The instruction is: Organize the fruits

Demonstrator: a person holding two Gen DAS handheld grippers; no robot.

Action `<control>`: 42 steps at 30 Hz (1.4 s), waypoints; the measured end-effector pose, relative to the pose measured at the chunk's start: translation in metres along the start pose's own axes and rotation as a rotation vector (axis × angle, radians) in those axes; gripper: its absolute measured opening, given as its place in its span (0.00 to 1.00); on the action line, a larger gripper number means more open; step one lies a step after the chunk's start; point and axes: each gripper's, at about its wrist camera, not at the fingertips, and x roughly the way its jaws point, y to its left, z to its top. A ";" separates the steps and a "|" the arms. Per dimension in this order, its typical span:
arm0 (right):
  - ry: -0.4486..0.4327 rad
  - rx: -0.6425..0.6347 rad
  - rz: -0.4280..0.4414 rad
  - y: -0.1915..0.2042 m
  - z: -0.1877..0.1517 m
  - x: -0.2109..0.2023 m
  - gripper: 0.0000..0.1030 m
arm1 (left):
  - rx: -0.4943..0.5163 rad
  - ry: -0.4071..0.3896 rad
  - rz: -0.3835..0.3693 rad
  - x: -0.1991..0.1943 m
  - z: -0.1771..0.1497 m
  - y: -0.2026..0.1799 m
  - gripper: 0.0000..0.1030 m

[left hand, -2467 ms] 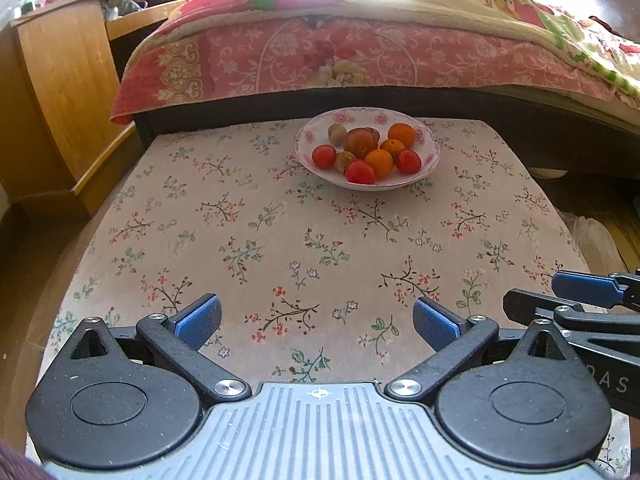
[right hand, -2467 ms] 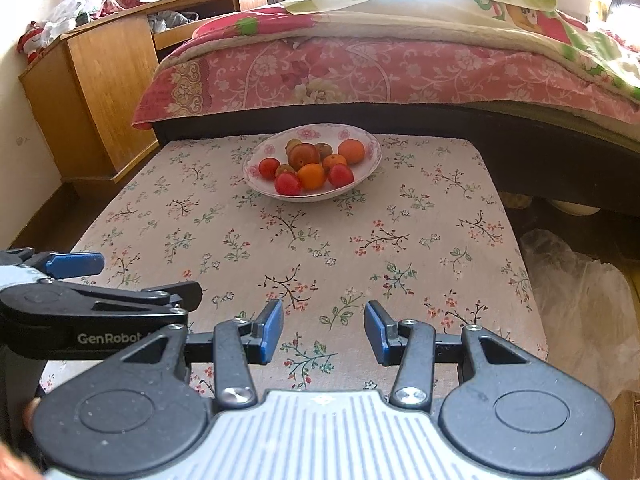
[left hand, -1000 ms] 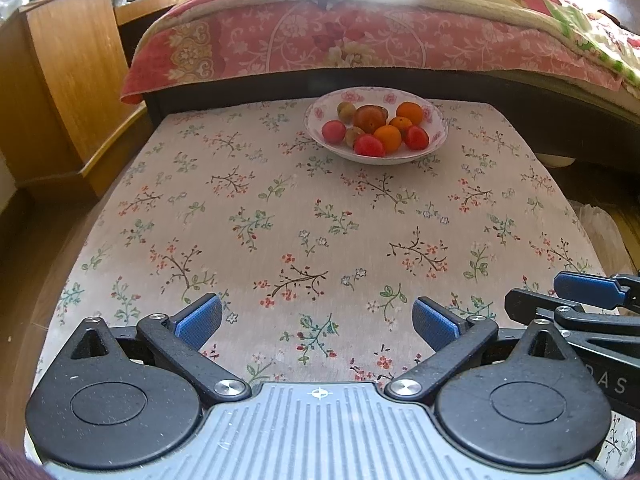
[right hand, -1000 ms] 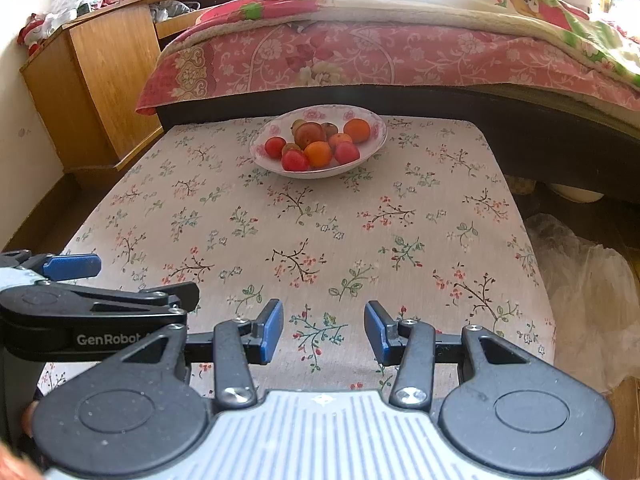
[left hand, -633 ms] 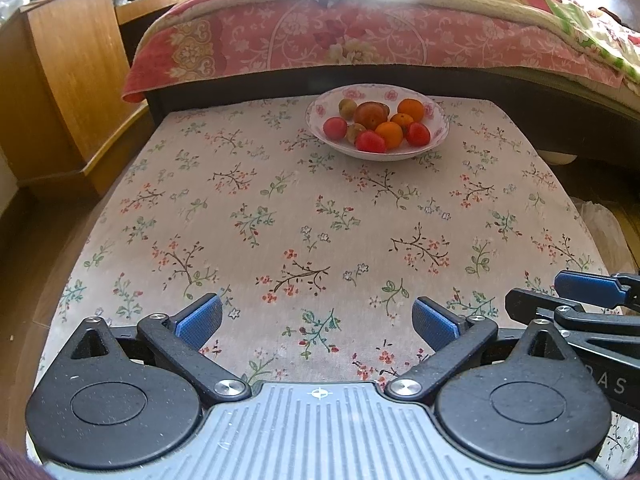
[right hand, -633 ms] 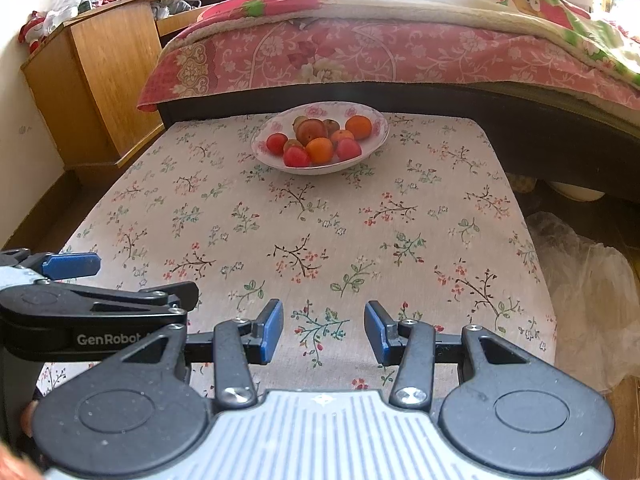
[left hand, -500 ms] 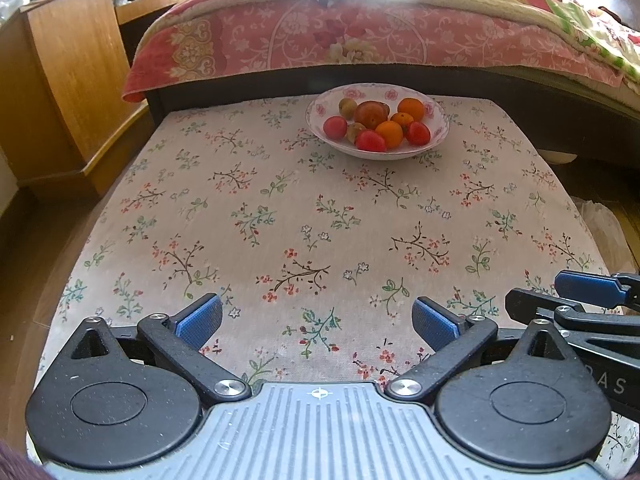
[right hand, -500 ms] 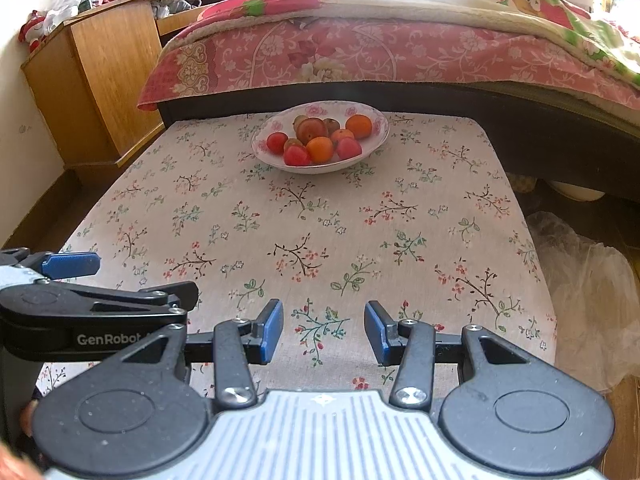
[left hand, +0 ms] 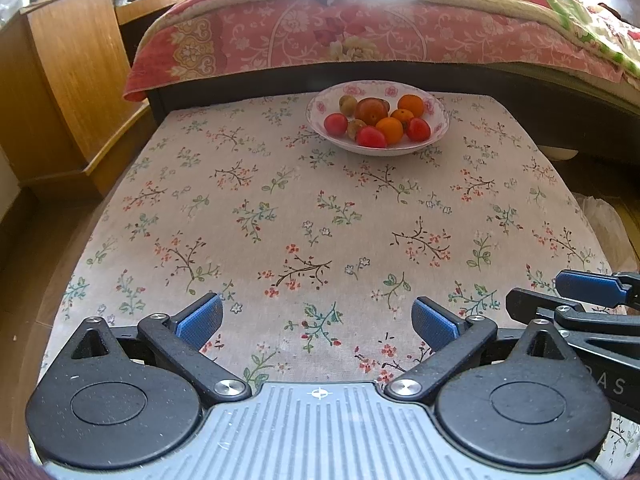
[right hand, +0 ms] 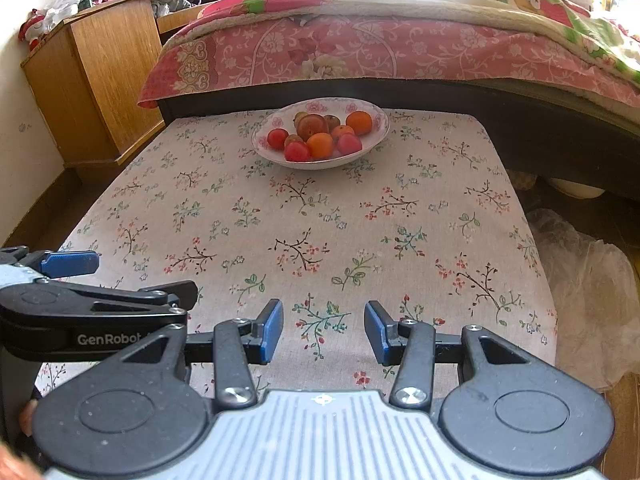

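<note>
A white floral bowl (left hand: 436, 128) stands at the far middle of the flower-print table (left hand: 280, 208). It holds several fruits: red ones, orange ones (left hand: 389, 129) and brownish ones. It also shows in the right wrist view (right hand: 380, 130). My left gripper (left hand: 318, 320) is open and empty over the table's near edge. My right gripper (right hand: 323, 330) is open and empty too, at the near edge, to the right of the left gripper. Both are far from the bowl.
A bed with a pink floral quilt (left hand: 360, 36) runs behind the table. A wooden cabinet (left hand: 68, 80) stands at the left. A plastic bag (right hand: 592, 280) lies on the floor right of the table.
Both grippers have pulled back from the bowl over the last seconds; in the last half second they barely moved. Both stay open.
</note>
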 end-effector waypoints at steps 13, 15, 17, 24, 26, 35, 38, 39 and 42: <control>0.003 -0.001 -0.002 0.001 -0.003 0.000 0.46 | 0.004 0.003 0.004 0.000 -0.001 0.000 0.99; 0.004 0.000 -0.002 0.001 -0.003 0.000 0.46 | 0.004 0.003 0.004 0.001 -0.001 -0.001 0.99; 0.004 0.000 -0.002 0.001 -0.005 0.000 0.46 | 0.004 0.002 0.006 0.000 -0.001 0.000 0.99; 0.005 -0.001 -0.003 0.001 -0.003 0.000 0.46 | 0.005 0.003 0.007 0.000 -0.001 -0.001 0.99; 0.005 -0.001 -0.003 0.002 -0.003 0.000 0.46 | 0.005 0.003 0.007 0.000 -0.001 -0.001 0.99; 0.008 -0.001 -0.003 0.002 -0.005 0.000 0.46 | 0.008 0.004 0.009 0.000 -0.002 0.000 0.99; 0.009 -0.001 -0.004 0.002 -0.006 -0.001 0.46 | 0.007 0.005 0.009 0.000 -0.001 -0.001 0.98; 0.009 -0.001 -0.004 0.002 -0.004 0.000 0.46 | 0.007 0.004 0.010 0.000 -0.001 -0.001 0.98; 0.009 -0.001 -0.003 0.002 -0.005 0.000 0.46 | 0.006 0.005 0.010 0.000 -0.001 -0.001 0.98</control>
